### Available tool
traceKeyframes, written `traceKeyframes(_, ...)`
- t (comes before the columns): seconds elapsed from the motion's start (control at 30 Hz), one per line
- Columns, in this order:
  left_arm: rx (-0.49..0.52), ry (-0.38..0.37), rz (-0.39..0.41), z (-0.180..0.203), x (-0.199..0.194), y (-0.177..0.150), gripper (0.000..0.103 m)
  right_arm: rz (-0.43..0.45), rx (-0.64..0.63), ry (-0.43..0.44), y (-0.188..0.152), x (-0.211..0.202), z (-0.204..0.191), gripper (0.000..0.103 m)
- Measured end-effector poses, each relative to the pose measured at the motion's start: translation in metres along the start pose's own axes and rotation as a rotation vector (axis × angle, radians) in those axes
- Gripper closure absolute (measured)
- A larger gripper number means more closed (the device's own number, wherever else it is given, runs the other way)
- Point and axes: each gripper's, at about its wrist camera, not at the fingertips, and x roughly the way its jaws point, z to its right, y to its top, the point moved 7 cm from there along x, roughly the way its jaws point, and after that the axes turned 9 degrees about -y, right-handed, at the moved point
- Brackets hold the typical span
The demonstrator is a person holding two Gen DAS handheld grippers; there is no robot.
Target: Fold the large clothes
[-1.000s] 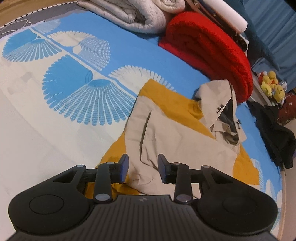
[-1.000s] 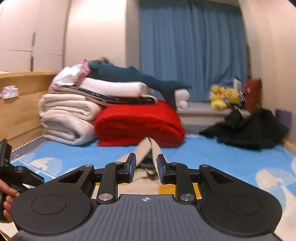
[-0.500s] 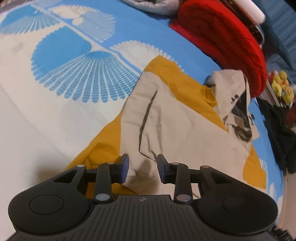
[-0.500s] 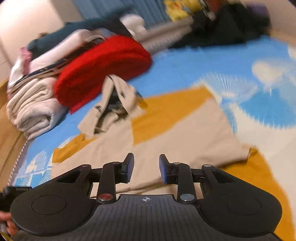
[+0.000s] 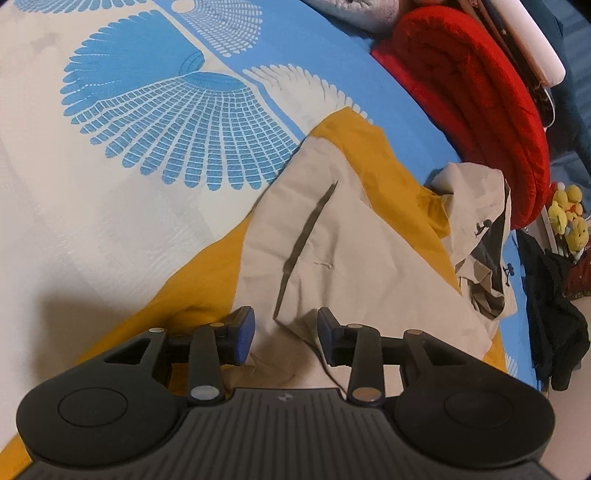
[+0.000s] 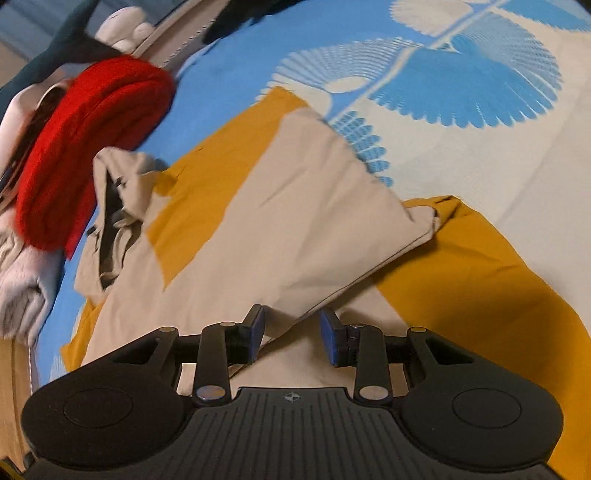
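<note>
A beige and mustard-yellow hooded jacket [image 5: 354,236] lies spread on the blue and white patterned bed sheet [image 5: 110,184], its hood [image 5: 480,229] toward the red blanket. My left gripper [image 5: 286,334] is open, low over the jacket's near beige hem beside a yellow sleeve. In the right wrist view the jacket [image 6: 295,221] has a sleeve folded across its body. My right gripper [image 6: 291,332] is open, with the folded beige edge running between its fingers, not clamped.
A rolled red blanket [image 5: 480,92] and folded white bedding [image 5: 354,11] lie past the hood. Black clothes [image 5: 554,314] and yellow plush toys [image 5: 567,218] sit at the far right. The red blanket also shows in the right wrist view [image 6: 85,147].
Both grippers have tipped down and come closer to the jacket. The right view swung from the room to the bed. Both stayed open.
</note>
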Motion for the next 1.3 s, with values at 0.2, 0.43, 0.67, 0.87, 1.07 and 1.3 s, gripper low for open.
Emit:
traceKeyframes(0.2, 0.022, 0.002, 0.009, 0.005, 0.004, 0.001, 0.062, -0.002, 0.041, -0.02, 0.006, 0.002, 0.006, 0.068)
traceKeyframes(0.43, 0.051, 0.007, 0.018, 0.008, 0.0, 0.003, 0.078, -0.008, 0.052, -0.025, 0.008, 0.005, 0.009, 0.068)
traceKeyframes(0.67, 0.113, 0.012, 0.047, 0.019, -0.009, 0.004, 0.101, 0.007, 0.017, -0.013, 0.008, 0.0, 0.004, 0.095)
traceKeyframes(0.87, 0.194, 0.01, 0.145, 0.047, -0.048, 0.002, 0.103, 0.085, -0.025, -0.017, 0.012, -0.016, -0.003, 0.1)
traceKeyframes(1.07, 0.228, 0.161, 0.112, 0.034, -0.041, -0.004, 0.1, 0.051, -0.002, -0.077, 0.006, -0.009, 0.007, 0.085)
traceKeyframes(1.3, 0.351, 0.087, 0.183, 0.056, -0.051, 0.0, 0.089, 0.207, -0.08, -0.221, 0.008, -0.03, 0.003, 0.063)
